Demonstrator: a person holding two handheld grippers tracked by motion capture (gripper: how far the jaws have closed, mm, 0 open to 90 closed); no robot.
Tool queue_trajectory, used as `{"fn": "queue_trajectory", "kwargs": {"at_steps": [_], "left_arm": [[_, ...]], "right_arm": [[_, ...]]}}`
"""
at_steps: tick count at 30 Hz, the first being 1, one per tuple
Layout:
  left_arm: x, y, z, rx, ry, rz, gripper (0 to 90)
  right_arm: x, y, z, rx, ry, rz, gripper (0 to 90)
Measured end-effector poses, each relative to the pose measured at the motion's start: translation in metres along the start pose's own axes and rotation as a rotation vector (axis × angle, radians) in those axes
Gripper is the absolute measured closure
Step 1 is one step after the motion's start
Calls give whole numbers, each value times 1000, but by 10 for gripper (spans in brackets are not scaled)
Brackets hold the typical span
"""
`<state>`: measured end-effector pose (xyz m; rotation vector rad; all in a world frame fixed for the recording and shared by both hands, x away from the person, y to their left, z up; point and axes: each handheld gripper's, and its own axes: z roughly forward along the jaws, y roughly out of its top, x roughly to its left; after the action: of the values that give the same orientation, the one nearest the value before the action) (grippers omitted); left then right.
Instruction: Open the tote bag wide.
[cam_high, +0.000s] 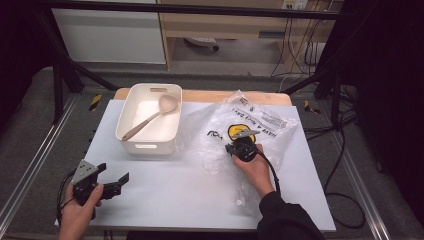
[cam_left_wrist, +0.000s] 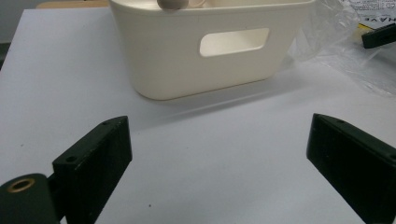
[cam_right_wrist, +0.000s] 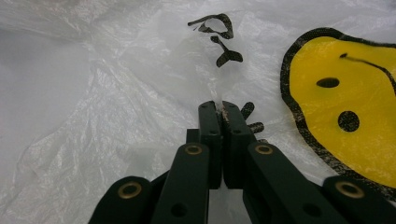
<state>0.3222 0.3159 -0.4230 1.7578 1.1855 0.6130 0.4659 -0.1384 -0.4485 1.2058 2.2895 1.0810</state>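
- Bench: white top, bare in front of the left claw.
- Bag: clear plastic, crumpled, lying right of centre, just beside the bin; yellow face print.
- Bin: cream, rear left, holds one spoon leaning across it.
- Right claw: jaws together, pinching a fold of bag film.
- Left claw: jaws apart, holding nothing, near the bench's front left.
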Motion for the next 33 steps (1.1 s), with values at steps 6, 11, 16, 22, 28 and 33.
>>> {"fn": "queue_trajectory", "kwargs": {"at_steps": [6, 11, 16, 22, 28, 33], "left_arm": [[0, 0, 0, 0, 0, 0, 63], [-1, 0, 1, 7, -7, 7, 63], [0, 0, 0, 4, -2, 3, 63], [-1, 0, 1, 5, -5, 6, 63], [0, 0, 0, 1, -3, 5, 63], [-2, 3, -3, -18, -12, 6, 64]], "right_arm": [[0, 2, -3, -15, 2, 1, 900], [0, 2, -7, -26, 3, 4, 900], [0, 6, -12, -45, 7, 2, 900], [0, 7, -17, -56, 9, 4, 900], [0, 11, -23, -68, 8, -2, 900], [1, 15, -29, -86, -7, -12, 900]]}}
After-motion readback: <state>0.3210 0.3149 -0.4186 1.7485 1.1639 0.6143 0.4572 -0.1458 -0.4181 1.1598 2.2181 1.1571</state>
